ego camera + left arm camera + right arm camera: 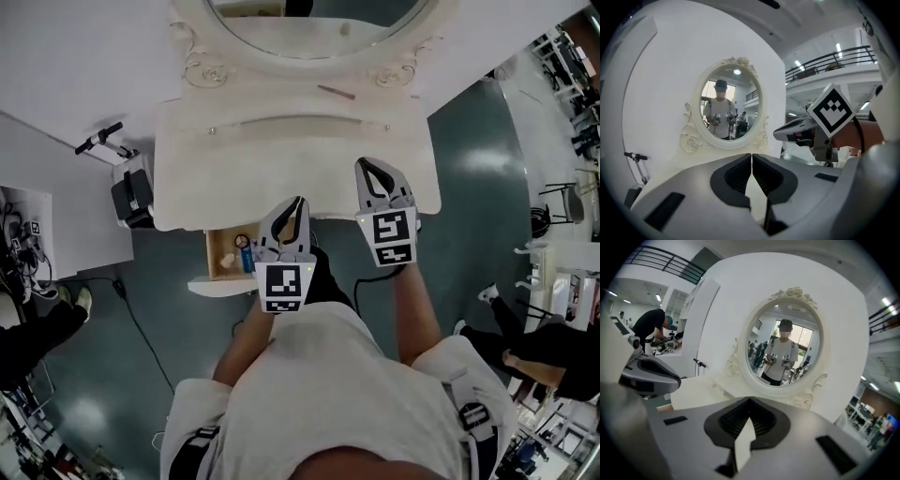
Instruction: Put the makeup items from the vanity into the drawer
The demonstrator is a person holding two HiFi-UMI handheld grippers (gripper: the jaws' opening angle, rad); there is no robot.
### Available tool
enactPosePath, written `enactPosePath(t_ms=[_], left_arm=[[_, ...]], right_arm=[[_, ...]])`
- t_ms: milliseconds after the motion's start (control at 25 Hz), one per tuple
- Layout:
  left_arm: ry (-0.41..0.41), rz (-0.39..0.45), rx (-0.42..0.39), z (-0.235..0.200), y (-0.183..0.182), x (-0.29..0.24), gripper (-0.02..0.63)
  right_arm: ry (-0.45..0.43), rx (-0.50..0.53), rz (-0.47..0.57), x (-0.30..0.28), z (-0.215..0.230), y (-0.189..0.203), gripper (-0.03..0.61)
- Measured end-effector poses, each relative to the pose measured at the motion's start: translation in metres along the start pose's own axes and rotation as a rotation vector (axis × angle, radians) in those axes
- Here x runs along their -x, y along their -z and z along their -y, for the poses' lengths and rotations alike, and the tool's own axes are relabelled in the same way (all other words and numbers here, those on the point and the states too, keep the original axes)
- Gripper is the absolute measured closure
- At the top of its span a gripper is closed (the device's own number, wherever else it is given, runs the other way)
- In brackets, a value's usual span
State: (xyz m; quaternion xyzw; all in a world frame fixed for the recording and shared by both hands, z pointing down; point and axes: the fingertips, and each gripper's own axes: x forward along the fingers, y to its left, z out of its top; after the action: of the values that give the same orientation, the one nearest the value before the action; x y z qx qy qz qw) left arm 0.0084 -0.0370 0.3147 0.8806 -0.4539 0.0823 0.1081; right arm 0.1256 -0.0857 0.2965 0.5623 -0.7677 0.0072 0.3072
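Note:
The white vanity (234, 178) with an oval mirror (309, 28) fills the top of the head view. A thin pink makeup pencil (336, 91) lies on its back ledge to the right. Under the front edge at the left, the wooden drawer (217, 267) stands open with a blue tube (247, 259) and a small round item (242, 241) inside. My left gripper (298, 201) is over the vanity's front edge beside the drawer, jaws shut and empty (751, 155). My right gripper (367, 165) is above the vanity top further right, also shut with nothing in it (750, 400).
A scooter handle (103, 139) and a black box (131, 192) stand left of the vanity. A cable (141, 328) runs over the dark floor. Another person's legs (37, 328) are at the far left, chairs and a person (544, 347) at the right.

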Motion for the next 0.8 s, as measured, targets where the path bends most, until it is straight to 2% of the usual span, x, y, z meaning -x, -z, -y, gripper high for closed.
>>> enactPosePath(t_ms=[120,320,520,800], left_arm=[[-0.064,-0.034,-0.016,-0.009,0.007,-0.022,0.599],[-0.121,-0.133,0.002,-0.01,0.034,-0.054,0.598],[-0.163,-0.186,0.028,-0.009,0.056,-0.077,0.6],[-0.191,-0.217,0.051,-0.009,0.065,-0.098,0.6]], right_arm=[[-0.059,-0.019,0.001,-0.037,0.018,0.011,0.565],[-0.138,-0.039,-0.011,-0.094,0.044,0.03,0.565],[-0.215,-0.06,-0.017,-0.136,0.051,0.047,0.565],[-0.238,-0.015,-0.033,-0.18,0.065,0.055,0.565]])
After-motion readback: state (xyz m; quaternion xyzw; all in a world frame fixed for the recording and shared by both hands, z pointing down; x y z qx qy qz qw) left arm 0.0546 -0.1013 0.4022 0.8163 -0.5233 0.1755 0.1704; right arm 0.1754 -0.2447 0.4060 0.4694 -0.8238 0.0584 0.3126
